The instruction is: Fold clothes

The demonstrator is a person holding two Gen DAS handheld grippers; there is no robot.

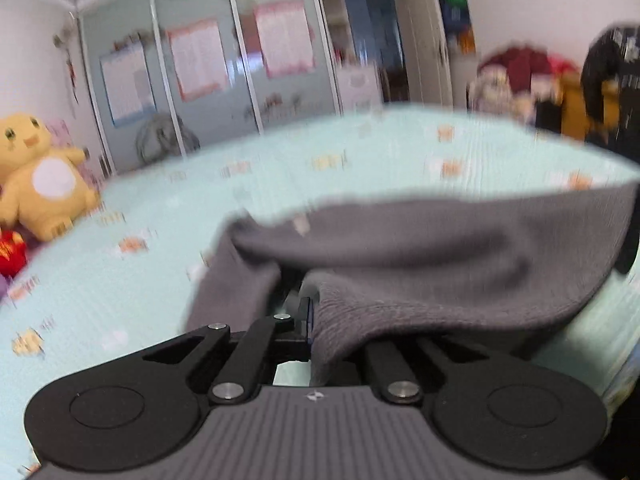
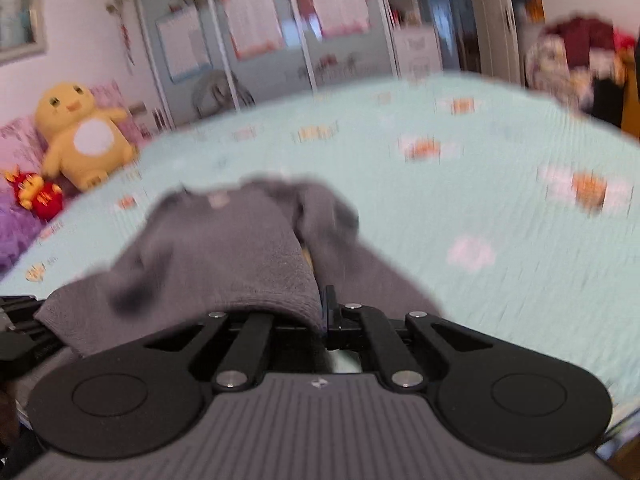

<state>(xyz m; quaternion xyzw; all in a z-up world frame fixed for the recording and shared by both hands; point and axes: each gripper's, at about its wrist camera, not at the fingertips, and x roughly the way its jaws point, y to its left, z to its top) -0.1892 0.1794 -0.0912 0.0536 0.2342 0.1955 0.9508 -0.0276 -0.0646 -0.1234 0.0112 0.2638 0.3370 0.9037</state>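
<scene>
Both my grippers are pinching the same grey knit garment [image 1: 420,264] — my left gripper [image 1: 308,312] has its jaws pressed together on one edge, my right gripper [image 2: 326,308] clamps another. The fabric drapes over both, hanging just above the mint bedspread [image 2: 480,200]. Far left sits a yellow plush toy [image 2: 84,136] — everything's pretty blurry.

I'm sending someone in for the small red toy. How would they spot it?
Find the pale green bed, then the big yellow plush by the pink pillows at its far left. The small red toy sits right beside it, lower down, the only red-and-gold thing there.
</scene>
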